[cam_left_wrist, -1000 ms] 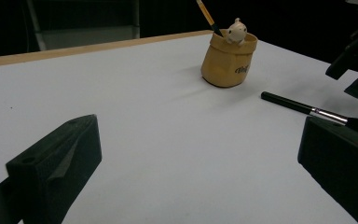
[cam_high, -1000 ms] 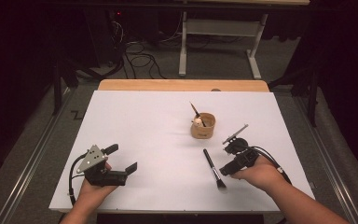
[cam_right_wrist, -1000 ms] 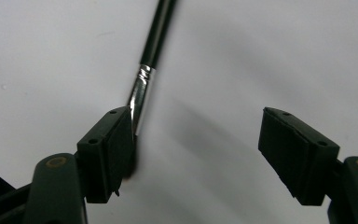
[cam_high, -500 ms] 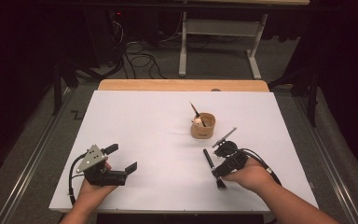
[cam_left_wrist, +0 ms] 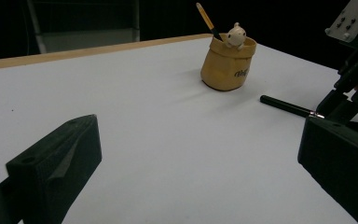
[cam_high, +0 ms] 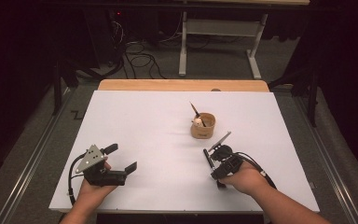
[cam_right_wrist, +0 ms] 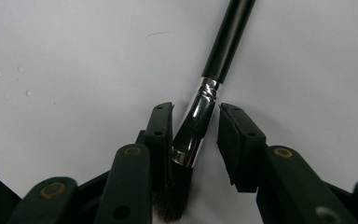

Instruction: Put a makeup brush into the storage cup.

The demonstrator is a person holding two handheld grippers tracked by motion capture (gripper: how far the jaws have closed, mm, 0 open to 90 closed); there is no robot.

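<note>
A black-handled makeup brush [cam_high: 207, 157] with a silver ferrule lies flat on the white table. My right gripper [cam_high: 216, 169] is down over it. In the right gripper view the brush [cam_right_wrist: 224, 49] runs up between the jaws of the right gripper [cam_right_wrist: 196, 111]: the left jaw touches the ferrule, the right jaw stands a little apart, so it is open. My left gripper [cam_high: 121, 157] is held wide open near the front left, with nothing between the jaws. From the left gripper [cam_left_wrist: 200, 140] view the brush [cam_left_wrist: 286, 106] and the right gripper [cam_left_wrist: 349, 79] appear at the right.
A small tan pot [cam_high: 203, 127] stands behind the brush, holding another brush and a small white figure; the pot [cam_left_wrist: 227, 65] is also in the left gripper view. The white table surface [cam_high: 144, 121] spreads left of it. A wooden strip [cam_high: 182, 85] edges the far side.
My right gripper has moved left and lowered over the lying brush, so its jaws now straddle the ferrule. The left gripper has stayed in place.
</note>
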